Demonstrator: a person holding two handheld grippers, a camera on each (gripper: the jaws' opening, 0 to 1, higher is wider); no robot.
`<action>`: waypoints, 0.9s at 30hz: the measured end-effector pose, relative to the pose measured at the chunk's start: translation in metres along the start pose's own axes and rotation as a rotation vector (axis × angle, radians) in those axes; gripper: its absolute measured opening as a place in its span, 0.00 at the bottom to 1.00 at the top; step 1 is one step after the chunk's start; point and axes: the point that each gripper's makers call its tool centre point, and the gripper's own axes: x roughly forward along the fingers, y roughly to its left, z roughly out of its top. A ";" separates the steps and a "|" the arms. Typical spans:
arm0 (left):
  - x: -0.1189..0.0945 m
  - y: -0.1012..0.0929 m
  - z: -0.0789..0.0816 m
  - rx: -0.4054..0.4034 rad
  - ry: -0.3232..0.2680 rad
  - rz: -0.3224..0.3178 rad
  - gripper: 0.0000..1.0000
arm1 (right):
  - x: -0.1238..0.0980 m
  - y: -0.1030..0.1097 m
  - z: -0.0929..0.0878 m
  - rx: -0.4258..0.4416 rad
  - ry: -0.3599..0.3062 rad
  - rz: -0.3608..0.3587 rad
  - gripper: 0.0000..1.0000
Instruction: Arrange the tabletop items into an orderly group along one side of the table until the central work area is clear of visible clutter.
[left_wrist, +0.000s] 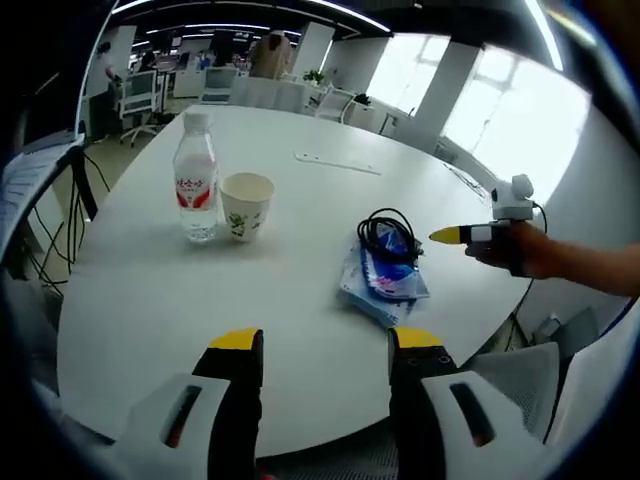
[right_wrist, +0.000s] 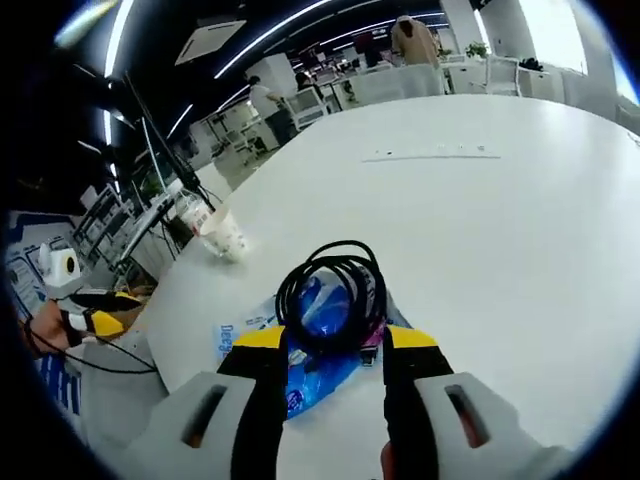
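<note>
In the left gripper view, your left gripper (left_wrist: 325, 350) hangs over the near edge of the round white table (left_wrist: 300, 270), its yellow-tipped jaws spread apart with nothing between them. Just past the right jaw lies a blue plastic packet (left_wrist: 385, 280), flat on the table near its right edge, its long axis running away from you and slightly left. A coil of black cable (left_wrist: 390, 235) sits on the packet's far end. Beyond that, at the right edge, your right gripper (left_wrist: 475, 234) comes in from the right, held in your hand (left_wrist: 530, 250), its yellow tip pointing left toward the coil. Further left, toward the table's left edge, a paper cup (left_wrist: 245, 205) stands upright with its mouth up, touching or just beside a clear water bottle (left_wrist: 195, 180) that stands upright on its left, cap on, red label facing you. A thin pale strip (left_wrist: 338, 163) lies flat toward the far edge, long axis left to right.

In the right gripper view, your right gripper (right_wrist: 328, 345) has its jaws released and apart, hovering just short of the cable coil (right_wrist: 330, 290); the packet (right_wrist: 300, 350) reaches in between the jaws beneath them. Your left gripper (right_wrist: 100, 318) shows at the left, off the table's edge. Cup (right_wrist: 225, 238) and bottle (right_wrist: 190, 212) stand near the far left edge.
</note>
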 end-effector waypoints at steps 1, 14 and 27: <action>-0.001 0.000 0.000 -0.001 -0.002 0.002 0.50 | 0.001 -0.001 0.000 0.005 0.004 -0.004 0.36; -0.012 0.009 -0.008 -0.038 -0.012 0.031 0.50 | 0.034 -0.016 0.006 0.030 0.066 -0.037 0.34; -0.025 0.017 -0.016 -0.071 -0.022 0.064 0.50 | 0.042 -0.013 -0.006 -0.050 0.194 -0.094 0.28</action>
